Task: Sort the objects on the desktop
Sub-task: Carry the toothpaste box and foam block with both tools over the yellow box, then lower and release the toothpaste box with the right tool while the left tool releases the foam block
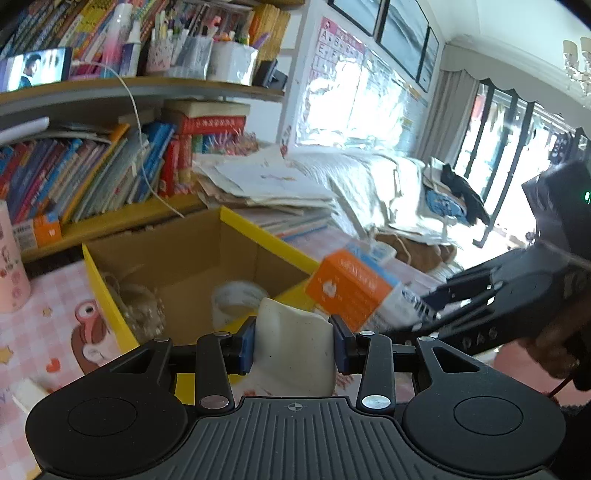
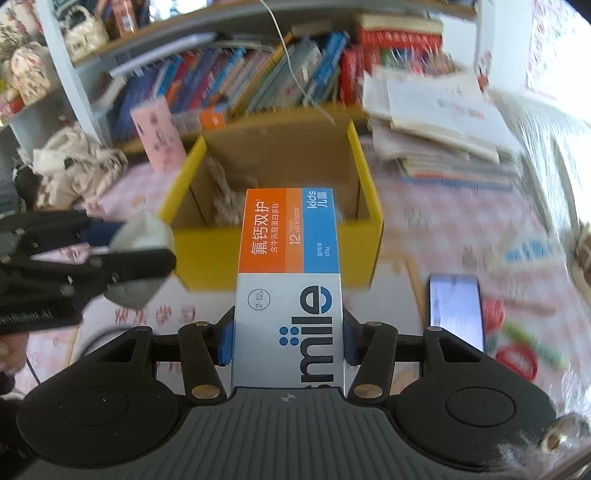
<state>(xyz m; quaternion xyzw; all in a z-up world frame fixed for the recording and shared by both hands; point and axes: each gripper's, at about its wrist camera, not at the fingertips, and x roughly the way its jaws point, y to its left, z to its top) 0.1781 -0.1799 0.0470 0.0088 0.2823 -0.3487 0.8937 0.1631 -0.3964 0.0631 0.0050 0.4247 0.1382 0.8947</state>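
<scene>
Crammed bookshelf (image 1: 92,173); sunlit windows (image 1: 495,147); framed pictures (image 1: 402,33) on wall.

My right gripper (image 2: 288,341) clamps the toothpaste box (image 2: 290,258); beyond it sits the yellow carton (image 2: 365,236), my left gripper (image 2: 147,254) squeezing a white object (image 2: 146,234) at left.

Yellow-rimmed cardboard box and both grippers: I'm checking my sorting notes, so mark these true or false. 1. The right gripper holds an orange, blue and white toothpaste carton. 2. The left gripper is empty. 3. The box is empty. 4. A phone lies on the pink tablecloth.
1. True: the right gripper clamps the orange, blue and white toothpaste carton.
2. False: the left gripper grips a white soft object.
3. False: the yellow-rimmed cardboard box already holds items.
4. True: the phone lies on the pink tablecloth.
</scene>
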